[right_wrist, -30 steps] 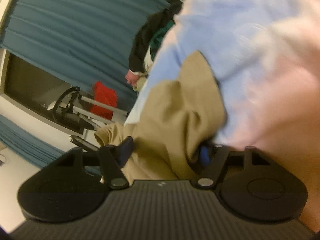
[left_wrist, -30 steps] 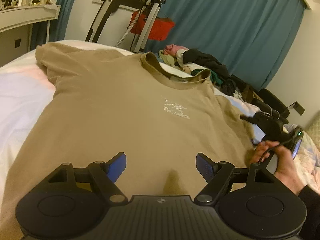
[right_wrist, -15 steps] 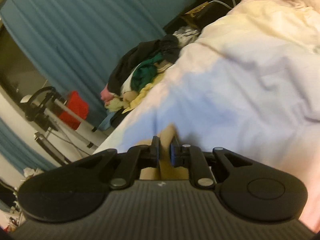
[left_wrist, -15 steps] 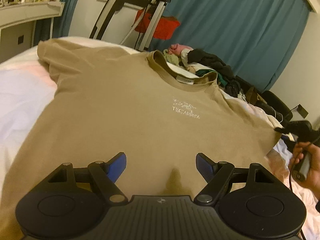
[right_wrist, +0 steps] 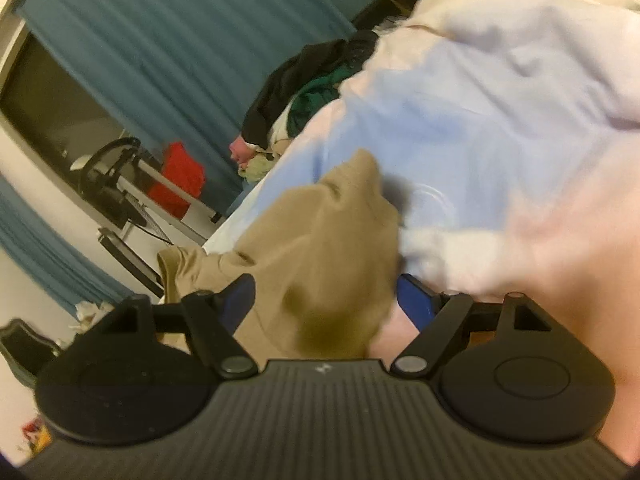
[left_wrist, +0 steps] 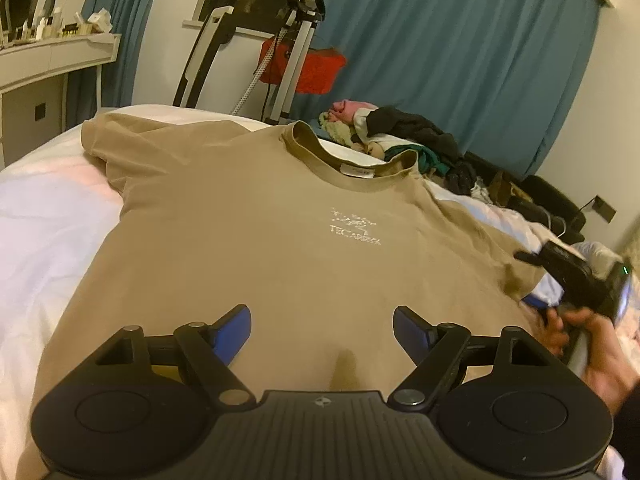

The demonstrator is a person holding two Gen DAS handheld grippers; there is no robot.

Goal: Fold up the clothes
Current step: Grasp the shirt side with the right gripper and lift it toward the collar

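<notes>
A tan T-shirt [left_wrist: 260, 240] with a small white chest print lies flat, front up, on the bed, collar at the far side. My left gripper [left_wrist: 322, 326] hovers open over its lower middle, holding nothing. The shirt's right sleeve [right_wrist: 332, 240] lies spread on the pale blue sheet, its near part between the open fingers of my right gripper [right_wrist: 326, 300]. In the left wrist view a hand [left_wrist: 588, 344] holds that right gripper [left_wrist: 530, 259] at the sleeve's end.
A heap of mixed clothes [left_wrist: 400, 136] lies at the bed's far edge before teal curtains [left_wrist: 460, 60]. A metal stand with a red item [left_wrist: 304, 64] stands behind. A white shelf [left_wrist: 52, 60] is far left. White bedding [left_wrist: 36, 216] shows left of the shirt.
My right gripper was shut on the sleeve half a second ago, with the sleeve pulled out sideways; now it is open and the sleeve lies loose. My left gripper has barely moved.
</notes>
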